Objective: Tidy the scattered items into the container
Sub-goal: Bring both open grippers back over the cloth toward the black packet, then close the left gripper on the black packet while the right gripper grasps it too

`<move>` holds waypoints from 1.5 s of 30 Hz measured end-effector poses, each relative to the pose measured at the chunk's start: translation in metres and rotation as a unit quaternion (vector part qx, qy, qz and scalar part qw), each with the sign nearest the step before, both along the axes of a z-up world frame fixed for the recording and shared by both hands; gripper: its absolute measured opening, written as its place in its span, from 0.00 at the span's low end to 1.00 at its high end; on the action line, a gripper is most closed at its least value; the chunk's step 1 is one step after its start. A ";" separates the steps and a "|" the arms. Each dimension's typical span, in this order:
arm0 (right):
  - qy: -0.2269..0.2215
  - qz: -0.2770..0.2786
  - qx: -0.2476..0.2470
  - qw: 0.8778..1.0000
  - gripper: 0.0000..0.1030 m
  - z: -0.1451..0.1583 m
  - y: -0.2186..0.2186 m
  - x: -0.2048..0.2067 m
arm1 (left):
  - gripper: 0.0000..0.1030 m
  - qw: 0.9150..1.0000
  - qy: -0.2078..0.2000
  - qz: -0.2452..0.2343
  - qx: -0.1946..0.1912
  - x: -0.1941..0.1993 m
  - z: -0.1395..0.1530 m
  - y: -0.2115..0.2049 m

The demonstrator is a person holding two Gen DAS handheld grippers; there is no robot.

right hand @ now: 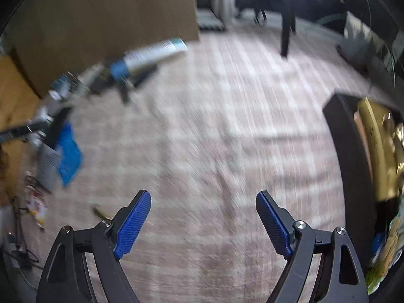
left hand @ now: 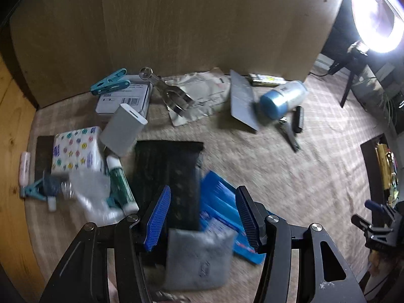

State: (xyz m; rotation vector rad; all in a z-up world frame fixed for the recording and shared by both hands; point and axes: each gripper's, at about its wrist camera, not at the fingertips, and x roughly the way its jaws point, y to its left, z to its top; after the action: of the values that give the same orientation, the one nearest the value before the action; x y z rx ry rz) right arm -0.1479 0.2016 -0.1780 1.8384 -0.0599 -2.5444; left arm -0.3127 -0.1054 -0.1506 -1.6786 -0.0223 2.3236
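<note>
My left gripper (left hand: 202, 217) hangs open over the black pouch (left hand: 166, 176) and grey sachet (left hand: 199, 260), bottom centre, nothing pinched (blurry tho). Right gripper (right hand: 203, 223) is wide open, empty, w/ the dark container (right hand: 346, 166) at right edge, already part-filled.

Dim room, one very bright lamp, lots of blur.

I see a round lamp (left hand: 376, 12) glaring white at the top right of my left view. My right view is smeared all over the carpet (right hand: 214, 126). Both views bend and go dark at the edges.
</note>
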 end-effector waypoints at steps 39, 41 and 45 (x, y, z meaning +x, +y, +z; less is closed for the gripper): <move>0.007 0.026 -0.126 0.992 0.79 0.029 0.032 0.040 | 0.50 0.997 -0.048 0.043 0.052 0.062 -0.033 0.062; 0.006 0.035 -0.128 0.991 0.79 0.028 0.036 0.038 | 0.48 0.998 -0.035 0.025 0.053 0.085 -0.032 0.099; 0.010 0.057 -0.140 0.988 0.76 0.029 0.039 0.033 | 0.48 0.998 -0.011 0.020 0.063 0.127 -0.038 0.150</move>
State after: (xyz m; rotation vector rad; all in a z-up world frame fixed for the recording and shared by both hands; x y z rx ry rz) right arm -0.1147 0.2410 -0.1486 1.6616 -0.2881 -2.3365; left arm -0.1856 0.0442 -0.1889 -1.6569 -0.2027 2.2801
